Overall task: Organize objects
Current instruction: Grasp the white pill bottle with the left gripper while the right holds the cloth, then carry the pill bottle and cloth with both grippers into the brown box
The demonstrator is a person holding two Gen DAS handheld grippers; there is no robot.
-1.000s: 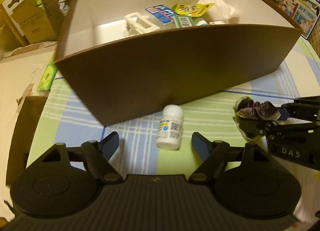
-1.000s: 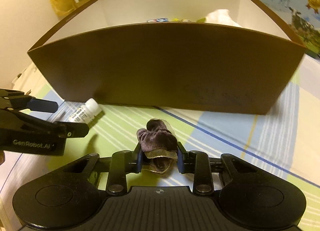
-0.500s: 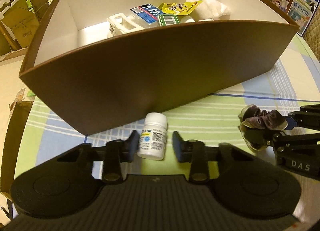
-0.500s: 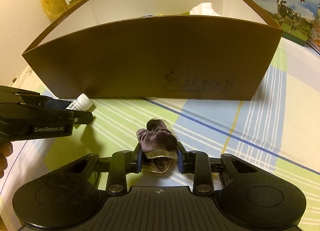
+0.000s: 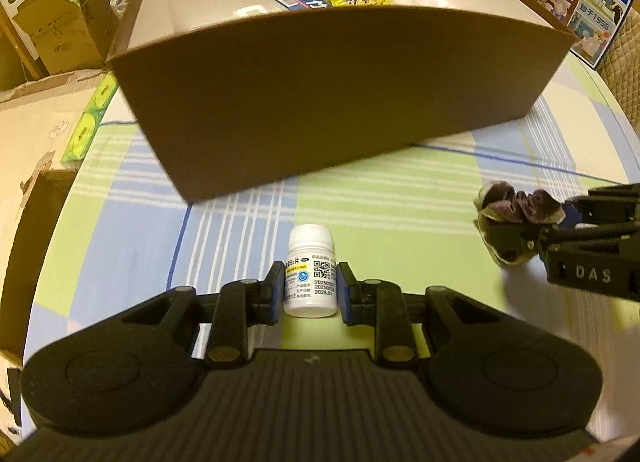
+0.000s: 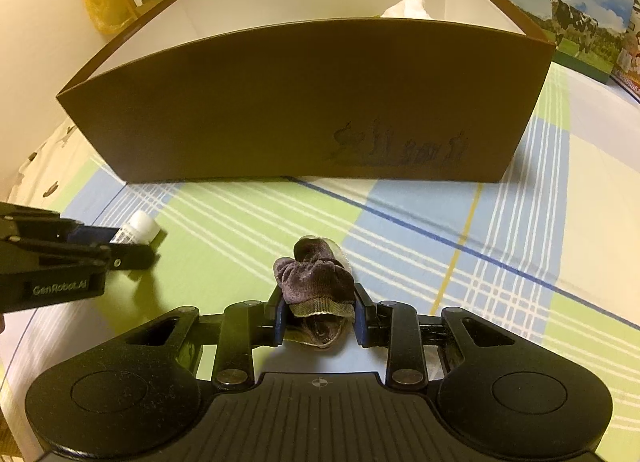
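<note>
A small white pill bottle (image 5: 311,266) with a printed label lies between the pads of my left gripper (image 5: 308,292), which is shut on it over the checked cloth. In the right wrist view the bottle's cap (image 6: 138,225) sticks out past the left gripper (image 6: 120,240). My right gripper (image 6: 318,312) is shut on a dark purple scrunchie (image 6: 314,276); the scrunchie (image 5: 516,208) also shows at the right of the left wrist view. A big brown box (image 5: 340,74) with a white inside stands just beyond both grippers, holding packets and a white wad.
A checked green, blue and white cloth (image 6: 480,242) covers the table. A milk carton box (image 6: 560,10) stands behind the brown box at right. Cardboard boxes (image 5: 52,30) and green packs (image 5: 86,130) crowd the left side, past the table's edge.
My left gripper closed from wide open onto the pill bottle and has it gripped now. The right gripper kept its hold on the scrunchie and stayed put.
</note>
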